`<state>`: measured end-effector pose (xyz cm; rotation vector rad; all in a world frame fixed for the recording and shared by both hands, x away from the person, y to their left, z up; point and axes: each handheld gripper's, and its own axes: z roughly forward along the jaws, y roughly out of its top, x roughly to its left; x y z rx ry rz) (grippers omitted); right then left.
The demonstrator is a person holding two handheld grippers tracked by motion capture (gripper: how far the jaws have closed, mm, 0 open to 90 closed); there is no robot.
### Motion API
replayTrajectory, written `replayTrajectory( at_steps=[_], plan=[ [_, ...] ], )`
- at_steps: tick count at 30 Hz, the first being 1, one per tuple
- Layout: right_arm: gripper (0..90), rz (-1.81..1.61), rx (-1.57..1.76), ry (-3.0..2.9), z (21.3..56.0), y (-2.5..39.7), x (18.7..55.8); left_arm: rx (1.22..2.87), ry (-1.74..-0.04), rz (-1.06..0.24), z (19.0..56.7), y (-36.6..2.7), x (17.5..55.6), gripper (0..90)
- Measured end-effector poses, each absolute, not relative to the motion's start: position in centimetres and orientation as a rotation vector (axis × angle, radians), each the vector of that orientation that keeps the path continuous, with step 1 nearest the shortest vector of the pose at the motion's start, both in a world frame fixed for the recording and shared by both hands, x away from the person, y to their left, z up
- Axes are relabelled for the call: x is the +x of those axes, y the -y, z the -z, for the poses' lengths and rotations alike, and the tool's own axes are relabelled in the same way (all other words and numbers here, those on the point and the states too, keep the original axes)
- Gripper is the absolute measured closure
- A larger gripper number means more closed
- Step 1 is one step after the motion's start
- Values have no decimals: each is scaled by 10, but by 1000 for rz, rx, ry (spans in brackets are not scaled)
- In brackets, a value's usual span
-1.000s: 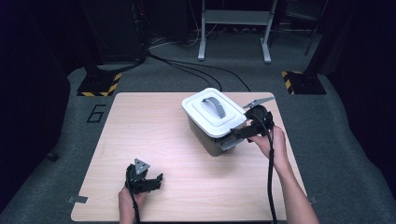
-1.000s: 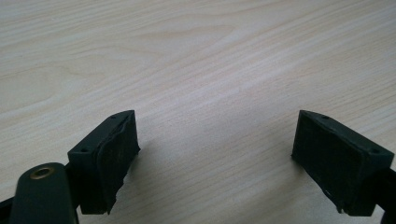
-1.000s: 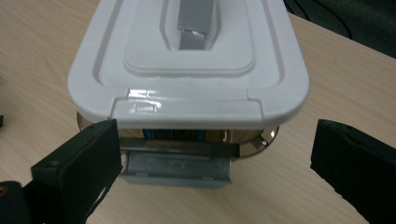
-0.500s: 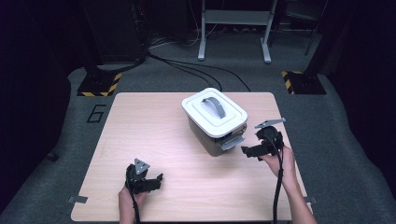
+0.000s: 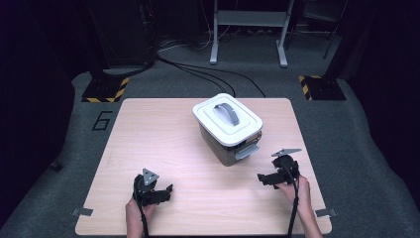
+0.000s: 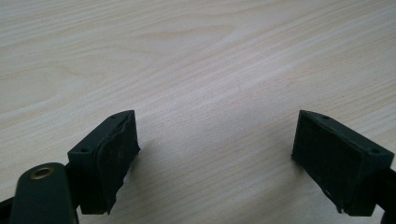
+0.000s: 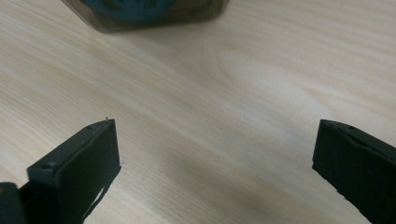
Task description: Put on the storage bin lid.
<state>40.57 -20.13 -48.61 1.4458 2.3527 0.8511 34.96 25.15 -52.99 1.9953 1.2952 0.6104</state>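
Grippers sat nearest to us, low in the high view, one in each hand. The left gripper (image 5: 166, 191) lay at the lower left of the table (image 5: 148, 139), its jaws spread wide with nothing between them; in its own view we saw only bare wood grain between the two black pads (image 6: 109, 158). We judged it was parked there, resting and out of the way.

The right gripper (image 5: 262, 178) was at the lower right of the frame, pointing left across the table, released as well. In its own view its jaws stood far apart over empty wood, with the dark lower edge of the box (image 7: 149, 14) at the top of the frame. It was near the box but touching nothing, so we took it to be standing off from the box, not working on it.

Farther back, just right of centre in the high view, stood the box (image 5: 228, 131), set at an angle to the table edges. Its white lid (image 5: 218, 121) was on, with a grey handle (image 5: 229, 113) across the top, and a grey latch (image 5: 246, 151) stuck out from the near side, seemingly flipped open. Through the dark wall we glimpsed something blue inside, but could not tell what it was.
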Motion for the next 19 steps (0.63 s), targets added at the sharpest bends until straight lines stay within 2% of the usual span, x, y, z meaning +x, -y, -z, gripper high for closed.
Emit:
replayTrajectory(
  at_steps=[9, 19],
  plan=[
    [0, -920, 1488, -2252, 518, 207, 395, 1995, -1295, -610, 530, -252, 350, 141],
    [0, -916, 1397, -2144, 530, 206, 384, 1996, -1296, -611, 530, -251, 350, 140]
  ],
)
